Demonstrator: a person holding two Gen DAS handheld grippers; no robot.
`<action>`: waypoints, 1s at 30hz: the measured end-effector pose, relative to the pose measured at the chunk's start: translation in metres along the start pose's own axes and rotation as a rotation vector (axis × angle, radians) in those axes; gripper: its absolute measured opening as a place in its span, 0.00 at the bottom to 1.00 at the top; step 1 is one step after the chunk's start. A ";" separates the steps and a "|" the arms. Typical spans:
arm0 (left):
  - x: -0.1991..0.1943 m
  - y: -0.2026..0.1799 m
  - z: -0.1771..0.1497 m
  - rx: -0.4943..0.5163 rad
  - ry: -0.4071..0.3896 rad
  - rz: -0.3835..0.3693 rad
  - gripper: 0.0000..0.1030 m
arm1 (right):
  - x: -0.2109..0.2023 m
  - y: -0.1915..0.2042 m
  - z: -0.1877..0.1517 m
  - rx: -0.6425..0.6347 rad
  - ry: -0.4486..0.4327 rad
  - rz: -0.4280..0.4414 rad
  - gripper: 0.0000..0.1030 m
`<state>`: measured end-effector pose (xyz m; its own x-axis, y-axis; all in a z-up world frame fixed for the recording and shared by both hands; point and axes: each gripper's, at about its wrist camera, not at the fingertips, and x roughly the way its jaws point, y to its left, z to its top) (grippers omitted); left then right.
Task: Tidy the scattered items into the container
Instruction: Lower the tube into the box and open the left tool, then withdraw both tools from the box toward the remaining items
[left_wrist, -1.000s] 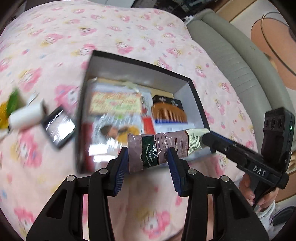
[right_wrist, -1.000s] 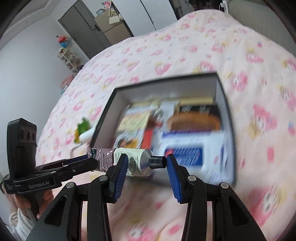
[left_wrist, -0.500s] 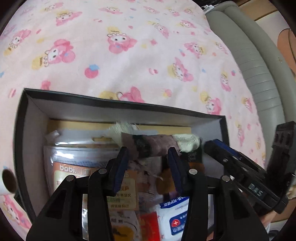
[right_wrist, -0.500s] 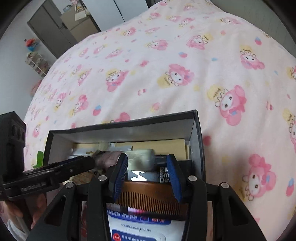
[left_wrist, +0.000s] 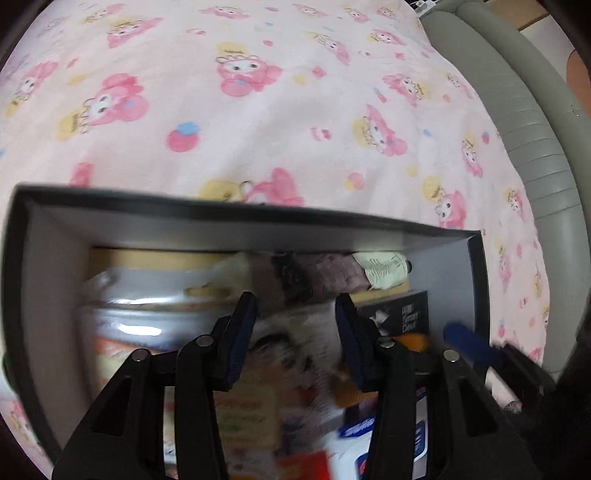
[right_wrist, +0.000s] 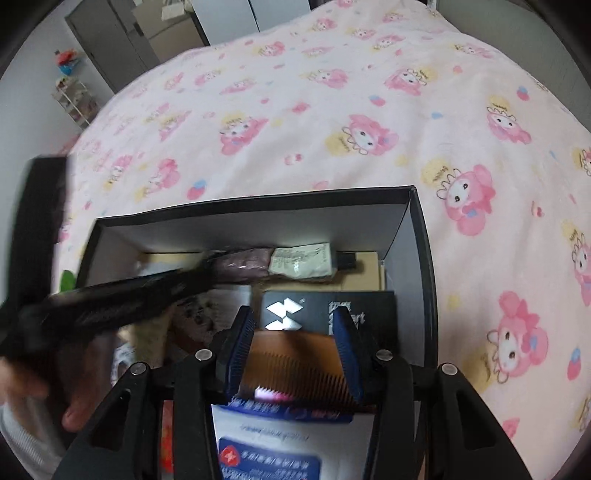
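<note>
Soft even daylight, motion blur low down, fisheye-warped dark edges

The box (right_wrist: 413, 236) looks like stiff card, matt black on its rim and matt grey on its inner walls. It sits on a soft, fleecy cloth blanket (right_wrist: 332, 129) with a printed pink pattern. Along the box's far wall lies a tube (right_wrist: 280, 260) with a creased, dull foil-like skin and a black plastic cap. Nearer is a smooth brown comb (right_wrist: 295, 365), wood by its look, over a matt black carton (right_wrist: 325, 308). A pouch (left_wrist: 147, 325) at the box's left side is glossy, silvery film. Both grippers' fingers (right_wrist: 238, 343) are matt black plastic with ribbed blue pads.
</note>
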<state>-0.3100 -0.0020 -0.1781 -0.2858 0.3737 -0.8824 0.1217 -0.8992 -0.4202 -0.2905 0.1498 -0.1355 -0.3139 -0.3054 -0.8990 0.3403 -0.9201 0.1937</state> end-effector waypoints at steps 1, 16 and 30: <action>0.003 -0.003 0.001 0.013 0.008 0.011 0.45 | -0.006 0.002 -0.004 -0.007 -0.010 -0.008 0.39; -0.094 -0.059 -0.080 0.258 -0.206 0.101 0.45 | -0.080 0.016 -0.046 0.037 -0.174 -0.012 0.40; -0.167 -0.046 -0.178 0.236 -0.294 0.054 0.44 | -0.139 0.053 -0.128 0.068 -0.238 0.082 0.39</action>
<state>-0.0992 0.0175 -0.0493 -0.5500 0.2738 -0.7890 -0.0688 -0.9564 -0.2839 -0.1154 0.1751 -0.0503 -0.4902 -0.4210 -0.7632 0.3153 -0.9020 0.2950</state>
